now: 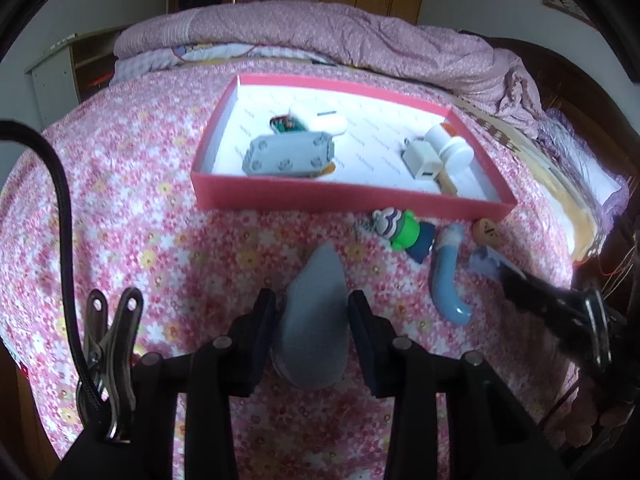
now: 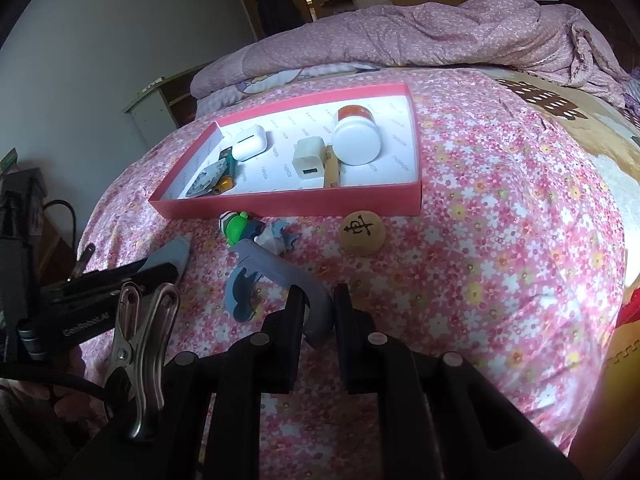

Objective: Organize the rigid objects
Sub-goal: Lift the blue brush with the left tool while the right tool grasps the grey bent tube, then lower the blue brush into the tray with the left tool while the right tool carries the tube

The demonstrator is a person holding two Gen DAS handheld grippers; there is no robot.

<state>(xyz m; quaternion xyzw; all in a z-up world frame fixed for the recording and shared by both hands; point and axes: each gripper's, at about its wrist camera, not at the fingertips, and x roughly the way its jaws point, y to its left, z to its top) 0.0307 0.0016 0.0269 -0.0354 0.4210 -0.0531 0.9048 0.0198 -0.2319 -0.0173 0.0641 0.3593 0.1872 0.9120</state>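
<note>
left gripper (image 1: 312, 320) has its jaws either side of a grey teardrop-shaped piece (image 1: 314, 320) on the floral bedsheet (image 1: 160, 220); the right pad looks to be touching it, the left is hard to judge, so can't tell if it is really clamped. the near end of that piece is hidden behind the gripper frame. from the right wrist view only its tip shows past the left gripper body.

right gripper (image 2: 318, 308) is closed onto the curved end of a blue-grey hook-shaped piece (image 2: 276, 276), pads pressing it. part of the hook is hidden between the fingers. a darker blue curved bit (image 2: 240, 292) lies touching or under it, shape unclear.

red shallow box (image 1: 340, 200) sits on the sheet, white printed lining. inside: a grey block with round studs (image 1: 288, 154) at the left, a white earbud case (image 2: 250, 142), and a green item (image 2: 228, 160) half hidden behind the block, can't make out what it is. an orange bit (image 2: 224, 186) peeks from under the block. on the right a white usb charger (image 2: 308, 160), a white jar with an orange band (image 2: 356, 136) lying on its side, and a tan wooden piece (image 2: 332, 172) partly covered between them.

outside, just beside the box's near wall: a green and blue figure toy (image 1: 404, 232), a small blue-grey jagged piece (image 2: 280, 236) hard to identify, and a round wooden chess disc with a black character (image 2: 363, 233). a crumpled pink quilt (image 2: 440, 36) lies beyond the box. a metal clip (image 1: 112, 344) is at each camera's lower left.
</note>
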